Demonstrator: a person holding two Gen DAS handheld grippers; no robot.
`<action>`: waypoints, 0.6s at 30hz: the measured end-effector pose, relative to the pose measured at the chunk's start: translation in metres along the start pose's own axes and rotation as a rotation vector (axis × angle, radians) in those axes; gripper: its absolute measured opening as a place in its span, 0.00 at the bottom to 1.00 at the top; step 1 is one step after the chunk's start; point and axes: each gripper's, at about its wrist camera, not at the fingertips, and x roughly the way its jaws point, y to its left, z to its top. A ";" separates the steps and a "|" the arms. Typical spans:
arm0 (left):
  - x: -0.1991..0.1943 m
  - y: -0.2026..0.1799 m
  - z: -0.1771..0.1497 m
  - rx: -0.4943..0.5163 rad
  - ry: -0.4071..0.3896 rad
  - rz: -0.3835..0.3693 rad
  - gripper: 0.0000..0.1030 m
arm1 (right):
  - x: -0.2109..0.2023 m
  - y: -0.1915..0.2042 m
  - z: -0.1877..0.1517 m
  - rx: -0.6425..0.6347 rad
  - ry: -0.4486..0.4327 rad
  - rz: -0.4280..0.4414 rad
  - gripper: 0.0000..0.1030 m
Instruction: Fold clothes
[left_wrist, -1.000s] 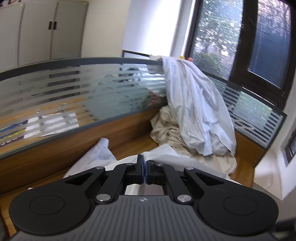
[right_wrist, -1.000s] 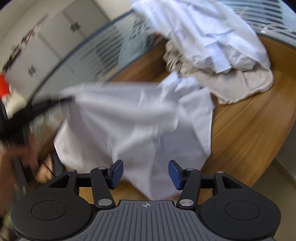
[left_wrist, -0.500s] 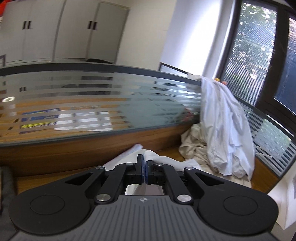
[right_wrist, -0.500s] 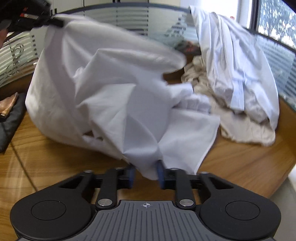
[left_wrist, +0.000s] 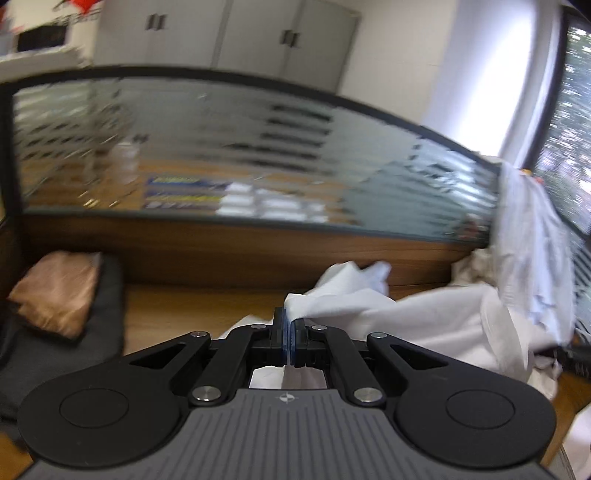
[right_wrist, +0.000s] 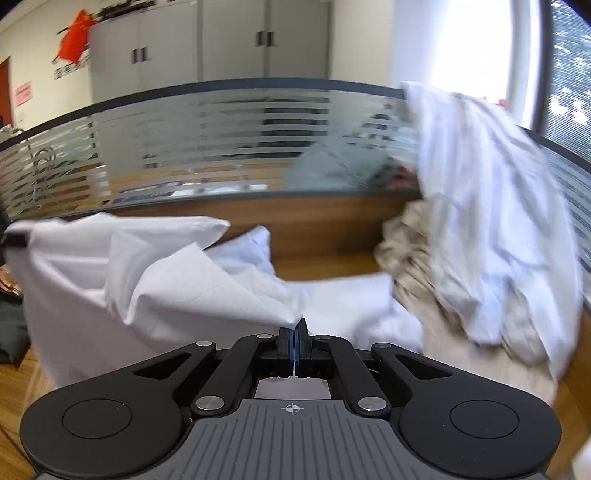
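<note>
Daylight came from the blown-out window (right_wrist: 476, 48) at right; both views were motion-blurred, with fisheye bending and dark corners.

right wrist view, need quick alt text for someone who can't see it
The right gripper is shut on a corner of a white garment lifted over a wooden desk. At right, a pile of clothes leans against a frosted glass partition.

Left view motion-blurred; items behind frosted glass partition (left_wrist: 258, 173) unreadable. White cloth (right_wrist: 166, 280) hides desk beneath, lower hem cut by gripper body. Heap (right_wrist: 480, 221) smeared, garment count indeterminable. Wall signs illegible
</note>
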 end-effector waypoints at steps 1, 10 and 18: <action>0.001 0.005 -0.004 -0.012 0.005 0.025 0.01 | 0.016 0.003 0.008 -0.021 0.016 0.023 0.03; 0.016 0.031 -0.026 -0.132 0.075 0.217 0.01 | 0.157 0.049 0.056 -0.200 0.196 0.247 0.03; 0.024 0.040 -0.039 -0.240 0.142 0.341 0.02 | 0.233 0.083 0.042 -0.305 0.346 0.395 0.03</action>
